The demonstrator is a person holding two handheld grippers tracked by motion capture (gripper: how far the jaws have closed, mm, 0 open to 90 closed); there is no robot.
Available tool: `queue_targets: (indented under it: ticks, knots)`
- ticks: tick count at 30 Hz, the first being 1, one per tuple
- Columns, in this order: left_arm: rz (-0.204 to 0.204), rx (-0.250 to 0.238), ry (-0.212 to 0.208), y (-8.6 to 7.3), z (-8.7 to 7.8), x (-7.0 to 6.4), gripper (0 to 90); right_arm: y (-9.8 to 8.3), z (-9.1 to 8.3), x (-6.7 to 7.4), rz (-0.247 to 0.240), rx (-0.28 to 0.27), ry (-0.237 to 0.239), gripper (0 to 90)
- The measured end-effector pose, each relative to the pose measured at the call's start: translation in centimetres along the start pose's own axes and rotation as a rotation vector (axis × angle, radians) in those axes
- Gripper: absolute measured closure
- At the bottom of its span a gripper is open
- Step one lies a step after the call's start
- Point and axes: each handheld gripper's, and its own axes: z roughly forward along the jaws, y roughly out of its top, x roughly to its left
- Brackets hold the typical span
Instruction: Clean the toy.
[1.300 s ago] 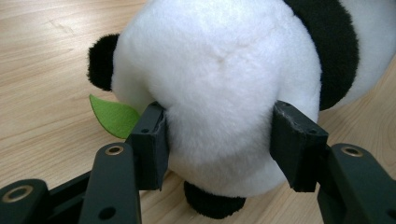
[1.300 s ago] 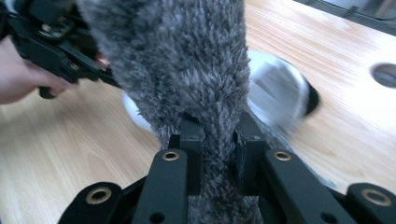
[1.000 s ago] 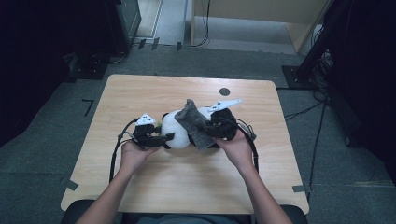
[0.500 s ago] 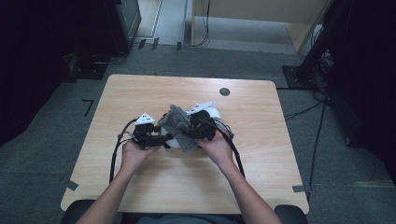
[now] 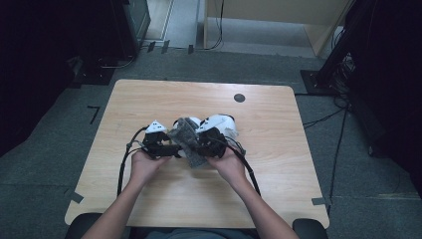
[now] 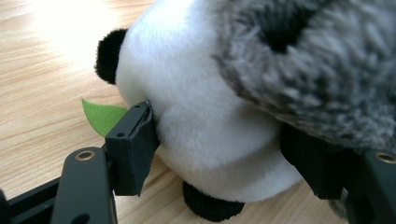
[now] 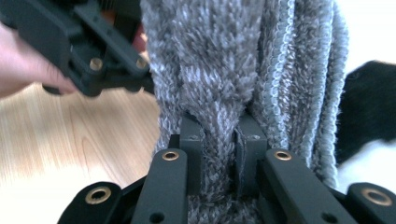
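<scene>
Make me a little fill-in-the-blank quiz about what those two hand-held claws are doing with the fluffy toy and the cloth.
1. The right gripper is shut on a fuzzy cloth whose colour is ____.
2. The left gripper has its jaws on either side of a plush toy whose body is mostly ____.
3. Beside the left gripper's near jaw, a small felt leaf coloured ____ pokes out.
4. Everything rests on a table made of ____.

Missing words: grey; white; green; wood
</scene>
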Motion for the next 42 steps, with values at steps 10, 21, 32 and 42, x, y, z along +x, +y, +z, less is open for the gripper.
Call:
queue_targets:
  ticks: [10, 21, 32, 42]
  knots:
    - [0.021, 0.014, 0.005, -0.2, 0.2, 0.1, 29.2, -1.5, 0.7, 0.7, -0.031, 0.035, 0.008, 78.1]
    - [0.005, 0.006, -0.009, -0.2, 0.2, 0.1, 32.4, -3.0, 1.2, 0.6, -0.021, 0.112, 0.030, 78.1]
    - [0.003, 0.002, -0.020, -0.1, 0.1, 0.0, 43.8, -3.6, 1.0, 0.3, -0.011, 0.187, 0.020, 77.8]
    - [0.003, 0.007, -0.023, -0.1, 0.1, 0.0, 53.3, -4.1, -0.9, -0.3, 0.001, 0.204, 0.020, 77.3]
